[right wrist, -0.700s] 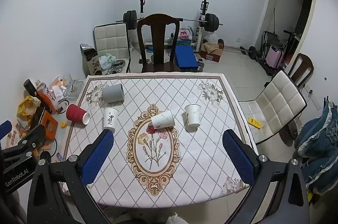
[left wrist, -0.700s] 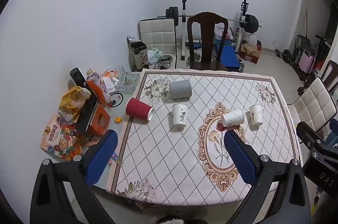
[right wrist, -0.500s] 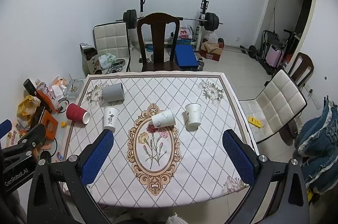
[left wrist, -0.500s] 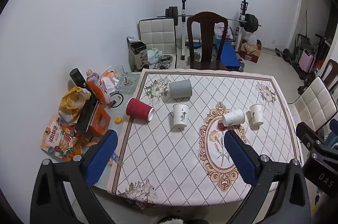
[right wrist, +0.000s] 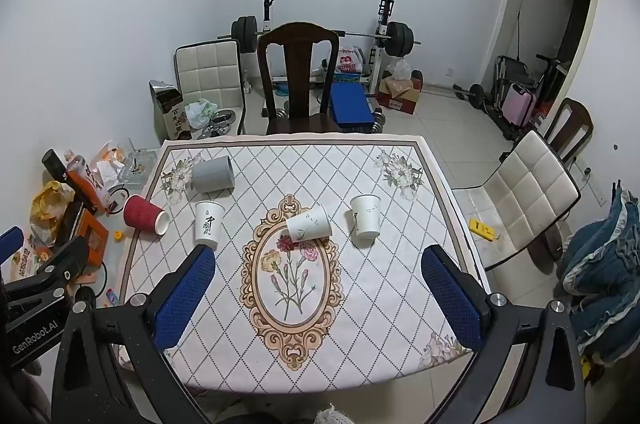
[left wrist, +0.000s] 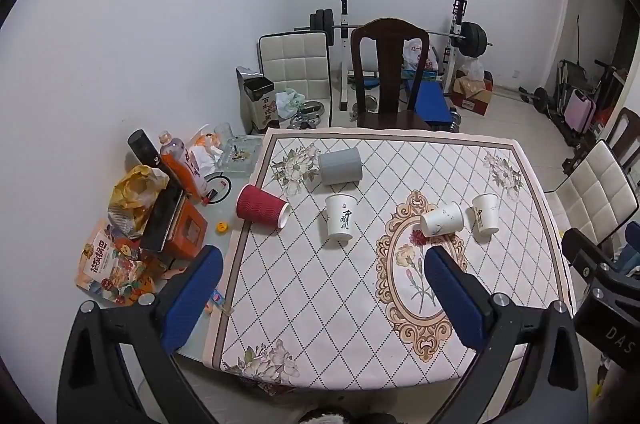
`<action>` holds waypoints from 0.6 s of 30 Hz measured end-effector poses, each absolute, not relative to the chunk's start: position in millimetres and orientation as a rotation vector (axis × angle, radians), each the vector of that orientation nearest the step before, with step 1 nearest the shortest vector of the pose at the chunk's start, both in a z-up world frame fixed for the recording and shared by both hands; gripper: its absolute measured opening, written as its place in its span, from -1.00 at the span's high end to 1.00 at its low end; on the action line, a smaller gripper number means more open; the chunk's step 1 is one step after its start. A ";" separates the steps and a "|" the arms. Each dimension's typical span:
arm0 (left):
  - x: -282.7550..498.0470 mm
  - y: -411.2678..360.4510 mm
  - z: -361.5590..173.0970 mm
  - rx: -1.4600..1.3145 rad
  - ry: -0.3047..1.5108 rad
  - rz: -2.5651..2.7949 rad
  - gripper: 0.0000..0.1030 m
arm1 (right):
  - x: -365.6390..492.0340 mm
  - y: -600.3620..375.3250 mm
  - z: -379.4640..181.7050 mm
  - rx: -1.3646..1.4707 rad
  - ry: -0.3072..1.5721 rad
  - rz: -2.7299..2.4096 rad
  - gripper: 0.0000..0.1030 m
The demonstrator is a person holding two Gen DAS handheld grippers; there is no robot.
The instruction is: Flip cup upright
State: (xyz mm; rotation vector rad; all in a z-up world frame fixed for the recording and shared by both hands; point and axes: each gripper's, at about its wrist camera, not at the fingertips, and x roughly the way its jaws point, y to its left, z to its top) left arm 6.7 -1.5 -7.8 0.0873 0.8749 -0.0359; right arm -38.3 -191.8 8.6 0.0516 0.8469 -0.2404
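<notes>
Five cups (right wrist: 308, 227) lie tipped on the table (right wrist: 384, 304).

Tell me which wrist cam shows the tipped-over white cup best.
Right wrist: the tipped white cup lies near frame centre on the tablecloth, unobstructed, side print and base visible. In the left wrist view it sits right of centre, just above that claw's right finger.

bare tablecloth (right wrist: 360, 324) nearside; five cups across mid-table, gaps between, grey cup (right wrist: 213, 175) farthest
</notes>
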 end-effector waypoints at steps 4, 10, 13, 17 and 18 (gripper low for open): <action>6.3 -3.4 -7.2 0.089 0.874 -0.040 -1.00 | -39.1 -192.3 8.9 0.053 0.848 -0.240 -1.00; 6.3 -3.7 -5.6 0.088 0.872 -0.037 -1.00 | -40.6 -192.7 9.9 0.050 0.849 -0.240 -1.00; 5.7 -4.2 -4.6 0.086 0.871 -0.039 -1.00 | -41.3 -192.4 10.1 0.051 0.849 -0.241 -1.00; 4.1 -4.8 -3.5 0.084 0.866 -0.038 -1.00 | -42.9 -191.8 11.0 0.050 0.848 -0.241 -1.00; 3.1 -5.3 -2.7 0.083 0.863 -0.036 -1.00 | -42.8 -191.8 10.8 0.052 0.850 -0.239 -1.00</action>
